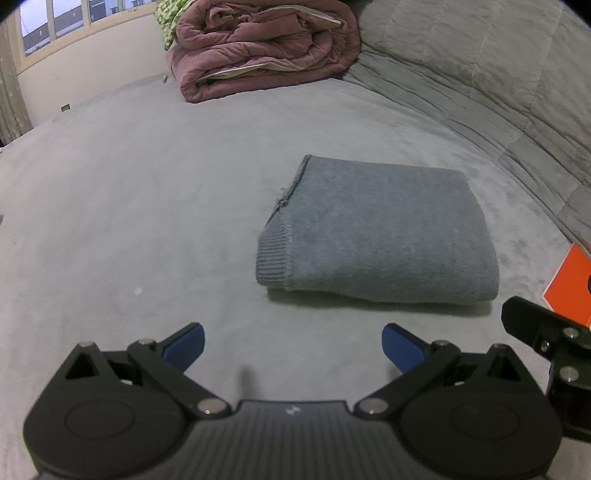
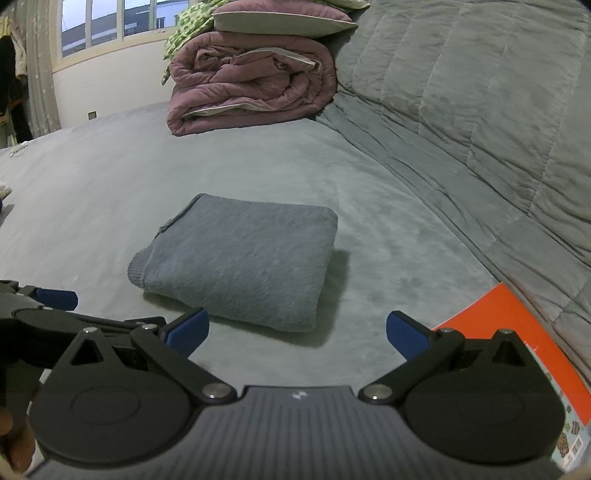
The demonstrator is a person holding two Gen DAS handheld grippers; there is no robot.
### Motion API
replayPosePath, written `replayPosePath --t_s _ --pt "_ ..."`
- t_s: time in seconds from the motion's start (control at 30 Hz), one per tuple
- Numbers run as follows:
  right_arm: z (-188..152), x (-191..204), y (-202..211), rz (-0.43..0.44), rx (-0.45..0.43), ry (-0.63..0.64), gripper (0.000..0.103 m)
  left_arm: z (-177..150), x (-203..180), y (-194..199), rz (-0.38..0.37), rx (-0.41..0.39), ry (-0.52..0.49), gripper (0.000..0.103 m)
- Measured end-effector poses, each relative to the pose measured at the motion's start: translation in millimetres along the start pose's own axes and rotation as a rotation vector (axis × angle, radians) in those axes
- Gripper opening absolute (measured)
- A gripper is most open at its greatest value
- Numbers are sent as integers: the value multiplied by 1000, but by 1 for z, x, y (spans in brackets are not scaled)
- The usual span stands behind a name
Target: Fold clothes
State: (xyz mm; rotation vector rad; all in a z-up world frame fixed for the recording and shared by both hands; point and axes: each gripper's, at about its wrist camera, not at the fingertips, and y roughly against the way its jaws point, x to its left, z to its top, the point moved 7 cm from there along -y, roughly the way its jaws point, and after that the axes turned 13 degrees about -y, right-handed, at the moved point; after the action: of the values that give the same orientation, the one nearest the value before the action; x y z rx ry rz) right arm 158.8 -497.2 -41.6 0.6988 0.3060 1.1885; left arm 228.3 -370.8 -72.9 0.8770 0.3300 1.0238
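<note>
Grey bed cover [image 1: 122,192]: fills both views; both grippers hang low above it, level, pointing toward the far bedding.

Quilted grey blanket [image 2: 480,110]: banked along the right side.

Mauve comforter [image 1: 258,48]: rolled at the far end. Right wrist view alone shows a mauve pillow [image 2: 280,16] stacked on it.

Grey knit sweater [image 1: 376,229]: folded into 1 neat rectangle, flat on the cover, ribbed hem at its near-left corner; ahead of both grippers, touching neither.

Orange box [image 2: 517,339]: near right edge of the bed; the right wrist view shows most of it, the left only a corner.

Left gripper [image 1: 293,347]: 2 blue pads [image 1: 184,349] spread wide, holding nothing.

Right gripper [image 2: 297,332]: blue pads [image 2: 406,338] likewise wide apart, empty, just short of the sweater's near edge.
</note>
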Motion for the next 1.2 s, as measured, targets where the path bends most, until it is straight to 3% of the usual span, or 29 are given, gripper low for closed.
replayPosePath --t_s 1.2 --pt "-1 6 0 4 -4 10 103 -1 3 0 18 -3 -14 102"
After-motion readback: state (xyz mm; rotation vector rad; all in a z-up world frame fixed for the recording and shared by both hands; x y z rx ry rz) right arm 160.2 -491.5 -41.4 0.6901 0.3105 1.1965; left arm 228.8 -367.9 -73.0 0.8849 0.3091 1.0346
